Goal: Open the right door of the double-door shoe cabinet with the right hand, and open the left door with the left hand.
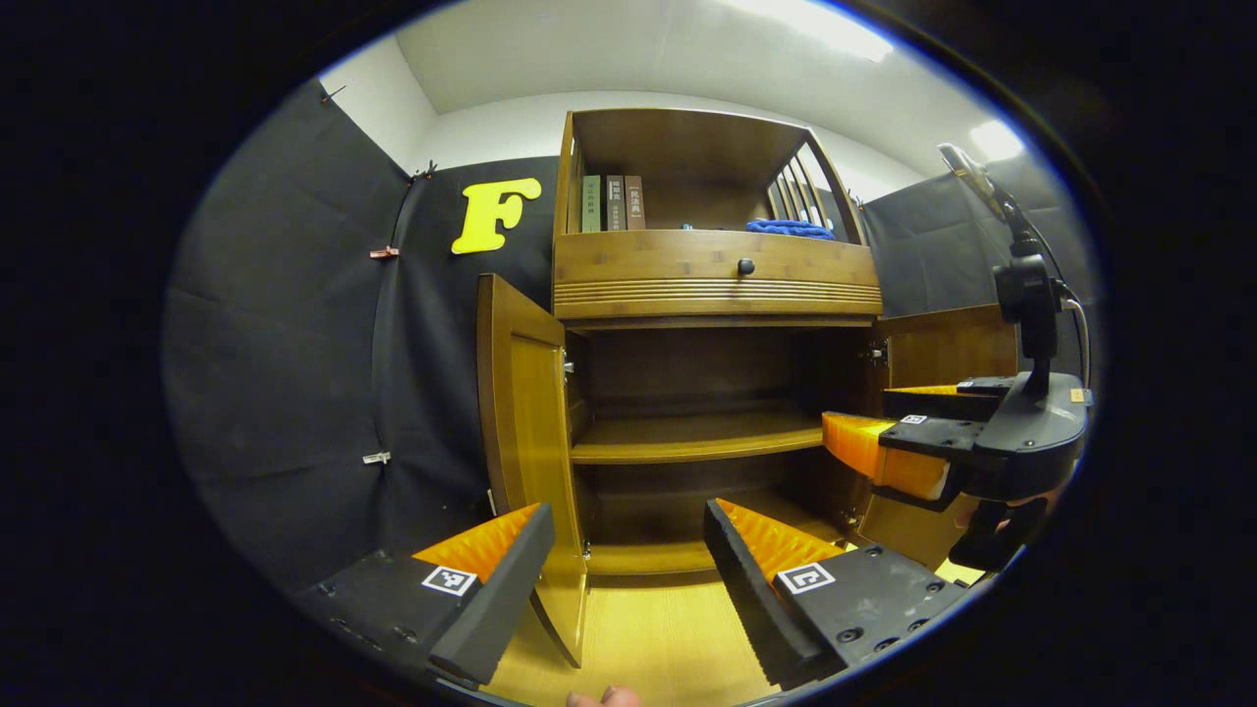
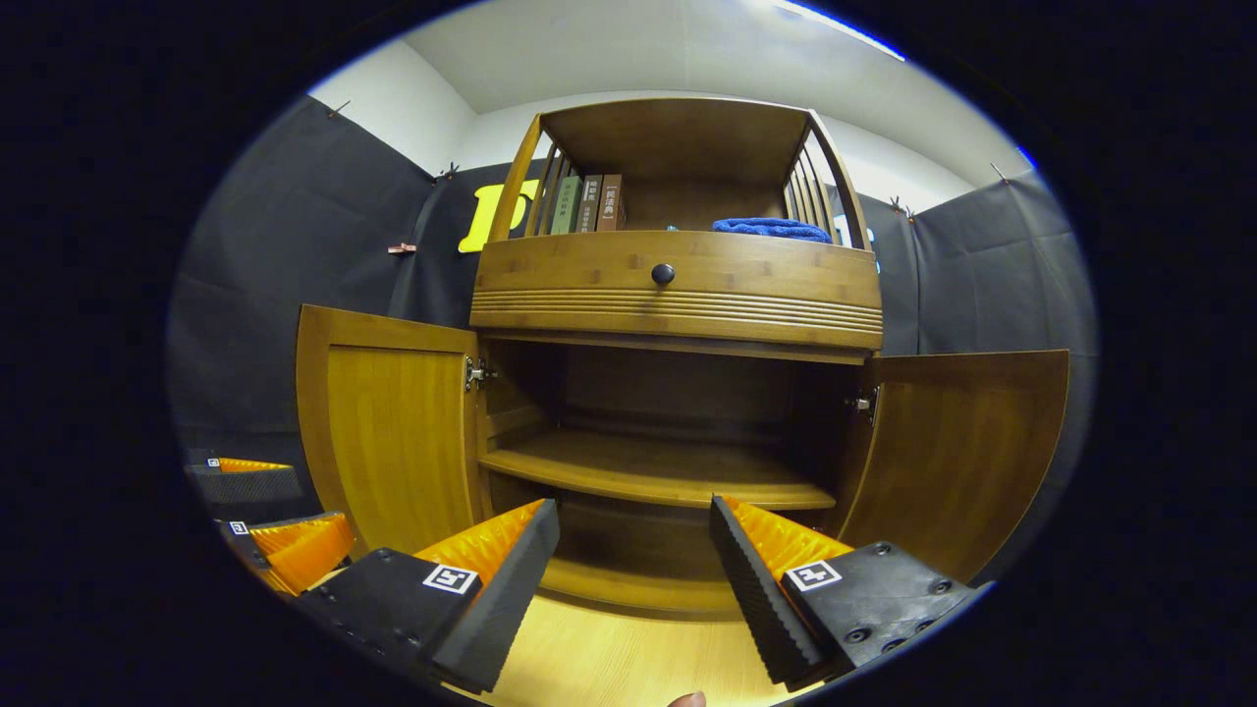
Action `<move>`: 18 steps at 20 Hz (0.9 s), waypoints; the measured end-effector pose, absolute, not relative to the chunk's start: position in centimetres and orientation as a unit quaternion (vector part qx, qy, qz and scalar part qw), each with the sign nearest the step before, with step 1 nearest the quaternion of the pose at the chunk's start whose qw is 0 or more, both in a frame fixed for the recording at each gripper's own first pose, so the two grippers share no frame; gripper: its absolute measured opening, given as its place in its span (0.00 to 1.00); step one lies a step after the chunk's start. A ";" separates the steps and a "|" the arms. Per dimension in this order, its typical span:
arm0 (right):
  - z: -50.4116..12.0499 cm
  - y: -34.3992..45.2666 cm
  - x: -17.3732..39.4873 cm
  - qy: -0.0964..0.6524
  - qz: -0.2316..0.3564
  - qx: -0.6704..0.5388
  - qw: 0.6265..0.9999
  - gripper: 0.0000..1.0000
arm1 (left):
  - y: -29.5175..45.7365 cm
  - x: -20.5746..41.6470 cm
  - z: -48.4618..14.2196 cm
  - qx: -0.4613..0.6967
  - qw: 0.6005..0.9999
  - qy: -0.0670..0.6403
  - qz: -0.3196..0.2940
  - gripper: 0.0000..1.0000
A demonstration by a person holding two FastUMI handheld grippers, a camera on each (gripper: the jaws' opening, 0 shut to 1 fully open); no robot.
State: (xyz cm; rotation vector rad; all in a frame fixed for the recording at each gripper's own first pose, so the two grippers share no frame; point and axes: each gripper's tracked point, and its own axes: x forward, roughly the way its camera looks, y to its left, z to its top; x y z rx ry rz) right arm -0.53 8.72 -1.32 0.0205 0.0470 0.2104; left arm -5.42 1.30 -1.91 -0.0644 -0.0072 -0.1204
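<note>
The wooden shoe cabinet (image 1: 707, 285) (image 2: 678, 285) stands with both lower doors swung open, baring two inner shelves. The left door (image 1: 525, 432) (image 2: 388, 432) juts out toward me; its free edge sits just inside my left gripper (image 1: 628, 565), between the spread fingers but not pressed by them. The right door (image 1: 948, 349) (image 2: 957, 442) hangs open at the right. My right gripper (image 2: 633, 560) is open in front of the cabinet's middle, holding nothing. That right gripper (image 1: 889, 427) also shows at the right of the left gripper view, and the left gripper (image 2: 270, 516) low at the left of the right gripper view.
Above the doors is a drawer with a dark knob (image 1: 745, 266) (image 2: 663, 274). The top shelf holds three books (image 1: 613, 203) (image 2: 587, 204) and a blue cloth (image 1: 791, 229) (image 2: 771, 228). Light wooden floor (image 1: 648, 638) lies in front. Black cloth walls close in on both sides.
</note>
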 end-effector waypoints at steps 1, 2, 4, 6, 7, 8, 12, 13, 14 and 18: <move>-1.4 8.8 -0.7 0.025 0.107 0.010 0.994 0.98 | 1.4 -5.5 -2.1 -0.033 0.998 -0.002 -0.060 0.95; -1.3 9.0 -0.8 0.025 0.109 0.010 0.994 0.98 | 1.4 -5.5 -2.1 -0.033 0.998 -0.001 -0.060 0.95; -1.2 9.2 -0.9 0.024 0.110 0.011 0.994 0.96 | 1.6 -5.5 -2.2 -0.032 0.998 0.000 -0.057 0.95; -1.1 9.4 -1.0 0.023 0.113 0.011 0.993 0.96 | 1.8 -5.6 -2.0 -0.032 0.998 0.000 -0.055 0.95; -1.0 9.5 -1.0 0.021 0.113 0.011 0.993 0.97 | 1.9 -5.7 -2.0 -0.032 0.998 -0.002 -0.054 0.95; -0.9 9.7 -1.0 0.020 0.113 0.010 0.993 0.97 | 2.0 -5.6 -1.8 -0.031 0.998 -0.004 -0.054 0.95; -0.7 9.9 -1.3 0.015 0.110 0.008 0.994 0.98 | 2.2 -5.7 -1.8 -0.030 0.998 -0.005 -0.055 0.95; -0.6 9.9 -1.3 0.014 0.109 0.009 0.994 0.98 | 2.2 -5.8 -1.9 -0.032 0.998 -0.006 -0.057 0.95; -0.6 9.9 -1.3 0.013 0.108 0.009 0.994 0.98 | 2.1 -5.9 -1.6 -0.036 0.997 -0.011 -0.061 0.95; -0.5 10.1 -1.5 0.011 0.108 0.007 0.994 0.98 | 2.3 -5.9 -0.9 -0.040 0.997 -0.024 -0.064 0.94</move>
